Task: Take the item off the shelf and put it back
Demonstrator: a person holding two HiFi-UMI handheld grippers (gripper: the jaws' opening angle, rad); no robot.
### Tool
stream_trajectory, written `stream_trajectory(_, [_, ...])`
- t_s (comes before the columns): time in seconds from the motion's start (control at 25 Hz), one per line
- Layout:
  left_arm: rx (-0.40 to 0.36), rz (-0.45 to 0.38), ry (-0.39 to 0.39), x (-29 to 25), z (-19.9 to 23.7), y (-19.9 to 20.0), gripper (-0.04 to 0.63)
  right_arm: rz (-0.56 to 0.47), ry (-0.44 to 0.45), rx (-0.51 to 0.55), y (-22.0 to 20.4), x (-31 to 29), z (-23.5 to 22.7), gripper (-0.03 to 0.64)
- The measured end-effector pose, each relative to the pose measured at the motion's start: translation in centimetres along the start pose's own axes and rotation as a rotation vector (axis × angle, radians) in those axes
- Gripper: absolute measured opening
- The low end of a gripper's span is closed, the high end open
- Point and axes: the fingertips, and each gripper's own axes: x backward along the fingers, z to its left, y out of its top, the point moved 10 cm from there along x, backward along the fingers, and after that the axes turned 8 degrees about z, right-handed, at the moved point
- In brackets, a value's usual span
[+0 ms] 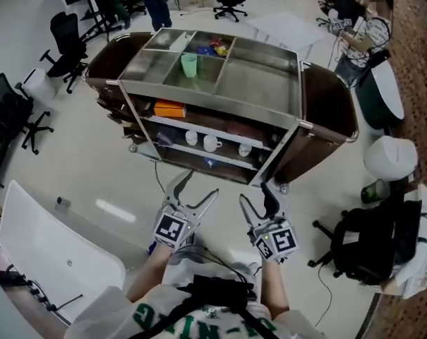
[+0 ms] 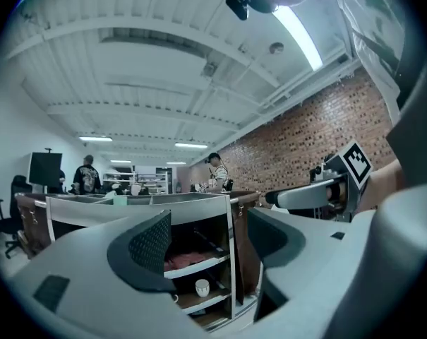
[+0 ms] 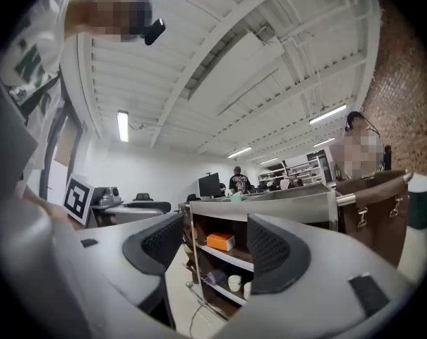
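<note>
A steel service cart (image 1: 269,83) stands in front of me, open shelves toward me. Its upper shelf holds an orange box (image 1: 169,109), also in the right gripper view as the orange box (image 3: 219,241). The lower shelf carries white cups (image 1: 212,143); one cup (image 2: 202,287) shows in the left gripper view. A green cup (image 1: 189,64) sits in the top tray. My left gripper (image 1: 199,183) and right gripper (image 1: 255,193) hang side by side short of the cart, both open and empty. The left gripper (image 2: 209,242) and right gripper (image 3: 214,249) point level at the shelves.
Brown bags (image 1: 329,111) hang on both cart ends. A black backpack (image 1: 372,242) lies on the floor at right, a white chair (image 1: 51,253) at lower left. Office chairs (image 1: 65,44) stand at left. People stand behind the cart, one person (image 1: 361,34) at right.
</note>
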Motion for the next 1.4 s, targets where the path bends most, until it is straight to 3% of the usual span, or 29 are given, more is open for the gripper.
stream_trajectory(0.08, [0.037,-0.03,-0.022,0.5,3.4,-0.3,0.319,0.018,-0.071,0.077,1.0,-2.6,2.1,0.288])
stream_trajectory(0.16, [0.029,-0.056,-0.046,0.6,6.3,-0.7,0.319,0.014,-0.13,0.135,2.2,-4.5,3.7,0.288])
stream_trajectory(0.28, [0.064,-0.079,-0.08,0.4,8.4,1.0,0.319,0.0,-0.145,0.163,3.2,-6.2,5.0,0.287])
stream_trajectory(0.4, [0.019,-0.097,-0.063,0.4,10.3,-0.5,0.319,0.003,-0.154,0.159,3.4,-6.8,5.5,0.287])
stream_trajectory(0.64, [0.049,-0.082,-0.062,0.5,10.4,-0.6,0.319,-0.024,-0.139,0.115,3.8,-7.7,4.6,0.284])
stream_trajectory(0.88, [0.036,-0.093,-0.046,0.3,10.2,-1.8,0.319,-0.013,-0.101,0.198,3.9,-8.9,4.4,0.284])
stream_trajectory(1.0, [0.068,-0.081,-0.047,-0.5,10.1,-1.6,0.319,-0.02,-0.08,0.176,3.7,-9.3,3.9,0.284])
stream_trajectory(1.24, [0.072,-0.037,0.005,-2.1,11.3,-5.2,0.319,-0.004,-0.077,0.125,1.6,-9.9,2.6,0.284])
stream_trajectory(1.4, [0.065,0.017,0.01,-3.8,11.6,-9.4,0.319,0.014,-0.075,0.11,-2.7,-11.0,1.2,0.284])
